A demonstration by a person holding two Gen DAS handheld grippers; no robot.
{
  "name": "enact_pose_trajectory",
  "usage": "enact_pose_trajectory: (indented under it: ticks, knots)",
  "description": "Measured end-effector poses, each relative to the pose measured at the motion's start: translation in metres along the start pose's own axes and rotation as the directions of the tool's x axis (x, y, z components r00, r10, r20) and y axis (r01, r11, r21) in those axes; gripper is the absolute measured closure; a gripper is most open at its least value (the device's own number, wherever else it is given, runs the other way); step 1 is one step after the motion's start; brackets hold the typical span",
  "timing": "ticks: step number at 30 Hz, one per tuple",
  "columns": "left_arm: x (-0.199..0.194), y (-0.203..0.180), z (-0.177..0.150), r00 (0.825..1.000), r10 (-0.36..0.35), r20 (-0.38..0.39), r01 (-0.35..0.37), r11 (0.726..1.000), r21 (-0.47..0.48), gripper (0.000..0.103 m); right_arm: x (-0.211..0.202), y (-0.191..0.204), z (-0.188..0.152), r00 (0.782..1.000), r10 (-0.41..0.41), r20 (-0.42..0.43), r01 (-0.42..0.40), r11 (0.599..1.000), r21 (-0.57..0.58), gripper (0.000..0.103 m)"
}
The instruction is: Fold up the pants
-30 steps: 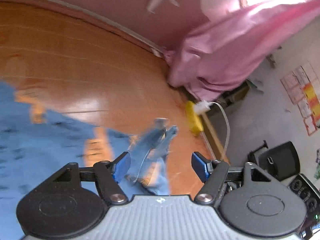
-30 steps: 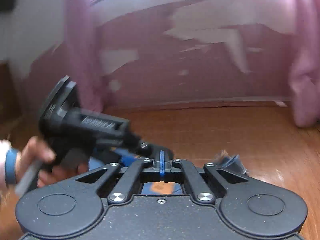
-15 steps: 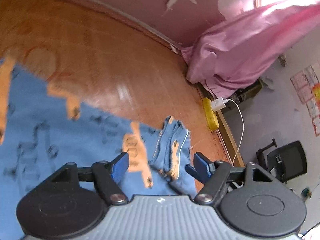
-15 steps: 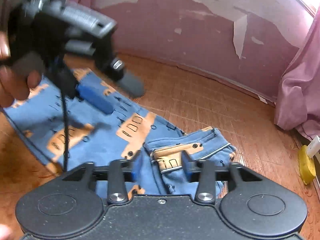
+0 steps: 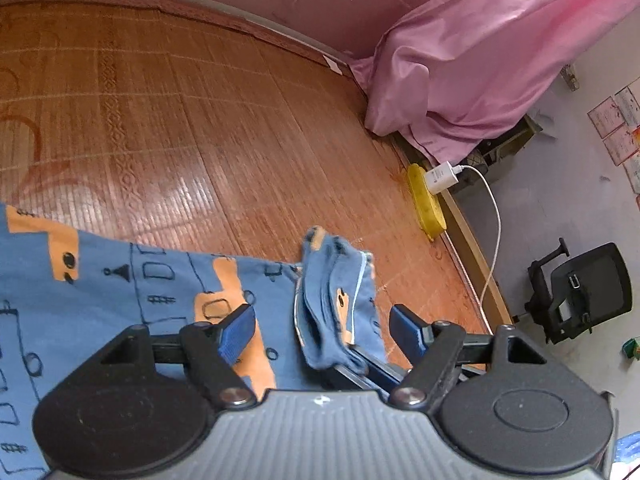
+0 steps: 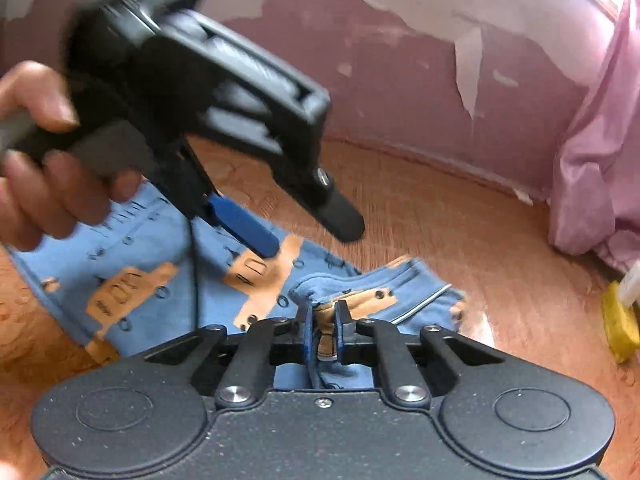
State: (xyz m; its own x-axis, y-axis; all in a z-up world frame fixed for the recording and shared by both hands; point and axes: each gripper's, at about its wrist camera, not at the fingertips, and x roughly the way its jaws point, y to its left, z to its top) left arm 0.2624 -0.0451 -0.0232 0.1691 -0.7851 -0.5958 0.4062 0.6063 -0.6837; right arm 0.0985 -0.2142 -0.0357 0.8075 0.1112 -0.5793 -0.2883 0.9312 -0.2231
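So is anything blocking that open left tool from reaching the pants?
Nothing visible does. The left tool hangs open directly over the pants, with only air between. The right tool already pinches their bunched edge.

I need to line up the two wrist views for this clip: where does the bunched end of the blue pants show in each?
Left wrist: the bunched end of the pants sits low, just right of centre, between the open left claw fingers.
Right wrist: low centre, pinched in the right claw.
Shared landmark: the yellow power strip, at the mat's right edge in both.
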Motion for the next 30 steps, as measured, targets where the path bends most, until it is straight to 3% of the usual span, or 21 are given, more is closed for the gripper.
enact_pose_trajectory:
  ticks: [4,6,8,9,11,13,15,20,30]
  knots:
    - [0.007,0.002,-0.004,0.998,-0.048,-0.033,0.047,0.998,-0.045,0.024,-0.032,0.005,0.000,0.998,0.066,0.019,-0.065,0.997,-0.053,0.092]
    - [0.013,0.004,-0.008,0.998,-0.032,-0.046,0.029,0.997,-0.065,0.025,-0.037,0.007,-0.006,0.996,0.084,0.013,-0.083,0.995,-0.050,0.092]
    - [0.020,0.006,-0.013,0.999,0.009,-0.050,-0.012,0.997,-0.071,0.039,-0.034,0.007,-0.015,0.995,0.100,-0.008,-0.100,0.995,-0.021,0.092]
    - [0.022,0.005,-0.014,0.998,0.028,-0.049,-0.031,0.997,-0.069,0.052,-0.033,0.005,-0.018,0.994,0.105,-0.016,-0.105,0.994,-0.007,0.092]
    - [0.021,0.004,-0.016,0.997,0.064,-0.037,-0.066,0.996,-0.060,0.066,-0.033,0.002,-0.022,0.994,0.107,-0.021,-0.107,0.994,0.009,0.092]
    - [0.021,0.002,-0.017,0.995,0.092,-0.031,-0.094,0.994,-0.055,0.087,-0.031,-0.002,-0.023,0.994,0.107,-0.026,-0.106,0.994,0.022,0.092]
    - [0.023,-0.003,-0.017,0.990,0.138,-0.024,-0.138,0.990,-0.039,0.094,-0.030,-0.003,-0.023,0.994,0.109,-0.029,-0.108,0.994,0.032,0.092]
    - [0.020,-0.014,-0.019,0.985,0.170,0.005,-0.170,0.985,-0.020,0.099,-0.033,-0.001,-0.021,0.995,0.098,-0.020,-0.097,0.995,0.024,0.092]
    - [-0.017,-0.017,-0.018,0.989,0.135,0.060,-0.133,0.990,-0.035,0.102,-0.050,0.016,0.001,0.993,0.105,0.044,-0.106,0.994,0.003,0.092]
